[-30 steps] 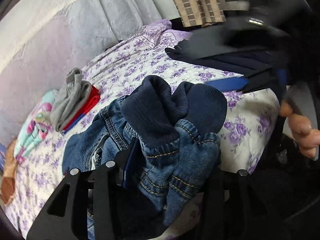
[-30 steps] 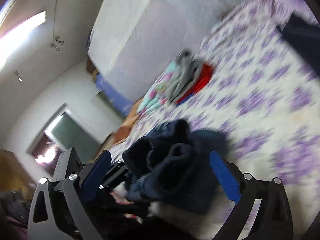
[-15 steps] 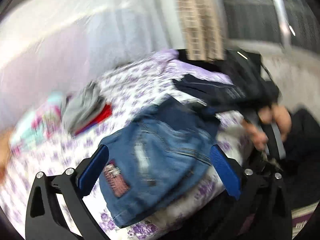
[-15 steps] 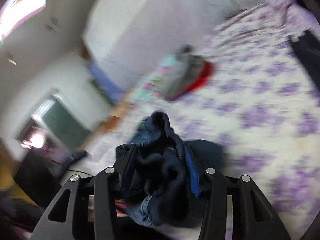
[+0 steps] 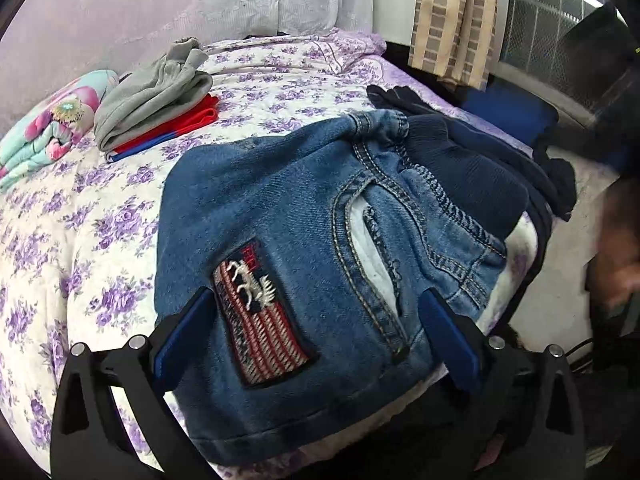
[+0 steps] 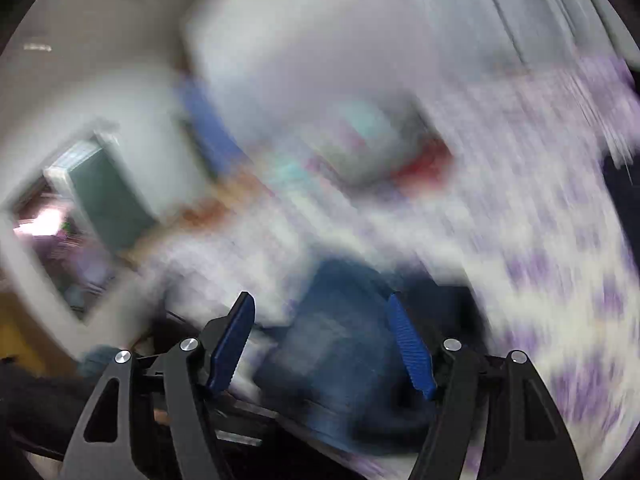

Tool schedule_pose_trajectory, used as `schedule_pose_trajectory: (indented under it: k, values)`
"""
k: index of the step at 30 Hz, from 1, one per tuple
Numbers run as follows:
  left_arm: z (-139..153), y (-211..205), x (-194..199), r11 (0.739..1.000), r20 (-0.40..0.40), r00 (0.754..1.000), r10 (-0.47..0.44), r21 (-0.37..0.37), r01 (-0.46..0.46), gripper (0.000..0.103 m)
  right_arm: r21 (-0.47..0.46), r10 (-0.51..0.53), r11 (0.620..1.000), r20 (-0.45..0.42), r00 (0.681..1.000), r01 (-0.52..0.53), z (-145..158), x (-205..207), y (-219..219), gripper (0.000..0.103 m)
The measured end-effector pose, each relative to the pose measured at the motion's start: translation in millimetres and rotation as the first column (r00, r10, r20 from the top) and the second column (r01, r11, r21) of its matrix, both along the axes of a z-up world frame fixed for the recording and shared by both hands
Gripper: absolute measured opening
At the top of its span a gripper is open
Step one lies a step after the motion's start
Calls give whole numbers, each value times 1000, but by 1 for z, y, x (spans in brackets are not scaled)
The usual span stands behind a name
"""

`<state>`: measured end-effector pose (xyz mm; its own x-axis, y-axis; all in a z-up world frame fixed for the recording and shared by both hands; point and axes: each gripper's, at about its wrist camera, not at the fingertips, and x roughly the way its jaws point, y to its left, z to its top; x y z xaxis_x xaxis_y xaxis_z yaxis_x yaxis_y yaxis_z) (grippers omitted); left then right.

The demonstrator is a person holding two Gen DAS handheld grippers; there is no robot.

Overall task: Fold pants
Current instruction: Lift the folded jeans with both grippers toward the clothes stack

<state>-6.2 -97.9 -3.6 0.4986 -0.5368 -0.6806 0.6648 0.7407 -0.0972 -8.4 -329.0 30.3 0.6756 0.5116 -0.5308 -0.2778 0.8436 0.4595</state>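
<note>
Folded blue jeans (image 5: 312,248) with a flag patch and a dark ribbed waistband lie on the near corner of the floral bed (image 5: 80,216). My left gripper (image 5: 316,320) is open just above them, holding nothing. In the blurred right wrist view my right gripper (image 6: 320,332) is open and empty, with the jeans (image 6: 340,340) showing as a blue mass behind its fingers.
A grey garment on folded red cloth (image 5: 156,92) and a teal flowered bundle (image 5: 52,120) lie at the far left of the bed. Dark clothes (image 5: 500,152) lie right of the jeans. A checked curtain (image 5: 456,20) hangs behind. A person's hand (image 5: 616,256) is at the right edge.
Both grippers let go of the bunched jeans and opened; the jeans now lie flat and folded on the bed. The right gripper is moving fast, its view blurred.
</note>
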Motion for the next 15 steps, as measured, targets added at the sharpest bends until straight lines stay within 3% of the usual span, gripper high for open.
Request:
schedule_pose_trajectory:
  k: [1,2,4,6,7,8,11,15]
  values:
    - [2,9,0,1000,-8,1000,1,-23,-2,98,-36,-26,999,-54,998,24,-27,11,-3,53]
    - [6,17,1,999,-8,1000,6,-39,-6,98,-65,-40,997,-20,999,39,-38,10,-8,38]
    - [15,39,-3,995,-28,1000,4,-96,-7,98,-20,-41,999,35,999,42,-37,-3,-20,33]
    - [24,59,-2,992,-8,999,54,-116,-54,98,52,-89,995,70,994,86,-23,-22,-35,49]
    - [28,72,0,988,-11,997,75,-137,-76,98,47,-133,991,91,987,129,-19,-32,-47,82]
    - [31,83,5,982,-26,996,86,-166,-89,98,54,-178,983,118,977,173,-14,-42,-57,98]
    - [23,104,26,967,-93,986,135,-206,-152,98,115,-191,977,84,978,180,-24,-53,-79,100]
    - [-17,98,62,949,-299,953,46,-284,-135,98,272,-62,958,-93,994,85,-65,-30,-73,100]
